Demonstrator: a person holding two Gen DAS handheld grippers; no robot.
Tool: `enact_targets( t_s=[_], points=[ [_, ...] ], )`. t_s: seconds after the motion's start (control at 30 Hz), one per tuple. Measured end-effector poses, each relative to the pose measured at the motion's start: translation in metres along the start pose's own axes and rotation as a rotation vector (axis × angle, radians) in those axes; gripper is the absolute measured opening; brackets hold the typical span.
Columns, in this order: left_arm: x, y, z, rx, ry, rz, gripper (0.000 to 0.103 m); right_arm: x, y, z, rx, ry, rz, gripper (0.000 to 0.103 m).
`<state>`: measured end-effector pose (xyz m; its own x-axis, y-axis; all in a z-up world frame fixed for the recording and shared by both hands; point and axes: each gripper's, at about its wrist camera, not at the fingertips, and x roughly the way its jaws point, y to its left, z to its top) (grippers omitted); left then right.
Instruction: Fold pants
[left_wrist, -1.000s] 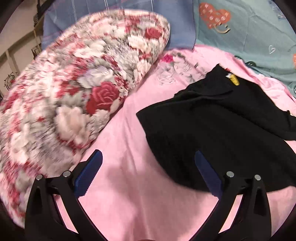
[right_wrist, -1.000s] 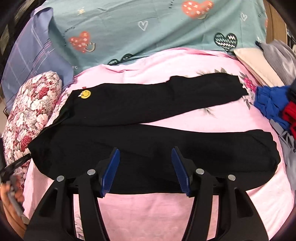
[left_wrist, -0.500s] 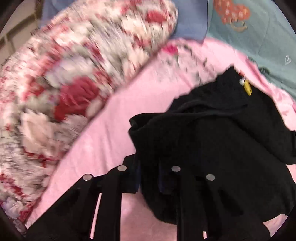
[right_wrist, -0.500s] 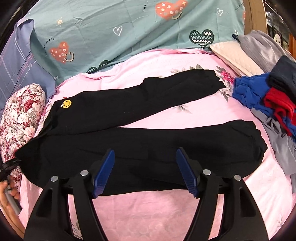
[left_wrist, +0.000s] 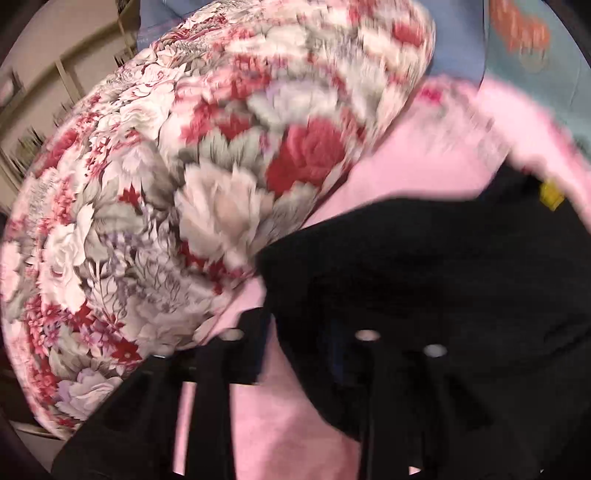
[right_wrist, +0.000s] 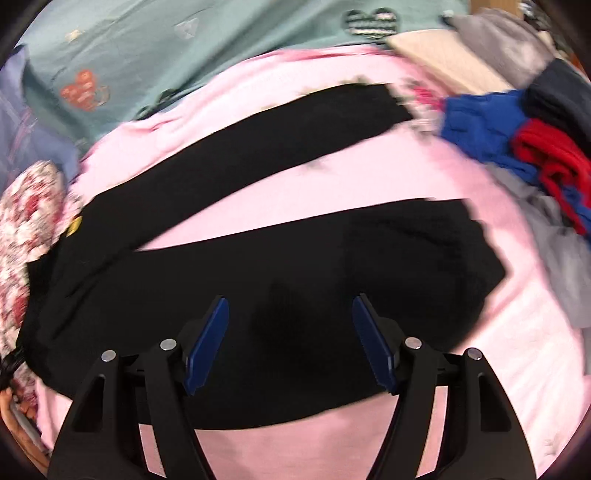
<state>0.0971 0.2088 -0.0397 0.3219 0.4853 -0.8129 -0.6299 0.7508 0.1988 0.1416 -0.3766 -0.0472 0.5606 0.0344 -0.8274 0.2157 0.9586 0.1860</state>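
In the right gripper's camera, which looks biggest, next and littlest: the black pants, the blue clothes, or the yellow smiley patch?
1. black pants, filling most of the view
2. blue clothes, a partly covered bundle at the right
3. yellow patch, a tiny spot on the pants

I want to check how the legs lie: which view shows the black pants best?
The right wrist view: both legs of the black pants spread across the pink sheet. The left wrist view shows only the blurred waist corner.

Black pants (right_wrist: 295, 280), pink sheet (right_wrist: 332, 192), red-and-white floral pillow (left_wrist: 184, 192).
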Motion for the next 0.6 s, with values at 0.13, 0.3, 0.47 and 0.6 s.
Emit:
enact_targets(
  t_s=[0.13, 0.3, 0.47, 0.6],
  points=[
    [-0.022, 0.008, -0.003, -0.033, -0.123, 0.116, 0.071, -0.006, -0.052, 0.012, 0.065, -0.042, -0.145, 0.081],
    [-0.068, 0.003, 0.0, -0.025, -0.25, 0.03, 0.086, 0.007, -0.11, 0.034, 0.143, -0.024, -0.242, 0.081],
    [-0.076, -0.036, -0.014, 0.048, -0.21, -0.211, 0.086, 0.046, -0.106, 0.042, 0.08, 0.066, -0.161, 0.059],
    [-0.074, -0.07, -0.038, 0.123, -0.155, -0.287, 0.086, 0.048, -0.087, 0.039, 0.005, 0.048, -0.146, 0.016]
  ],
)
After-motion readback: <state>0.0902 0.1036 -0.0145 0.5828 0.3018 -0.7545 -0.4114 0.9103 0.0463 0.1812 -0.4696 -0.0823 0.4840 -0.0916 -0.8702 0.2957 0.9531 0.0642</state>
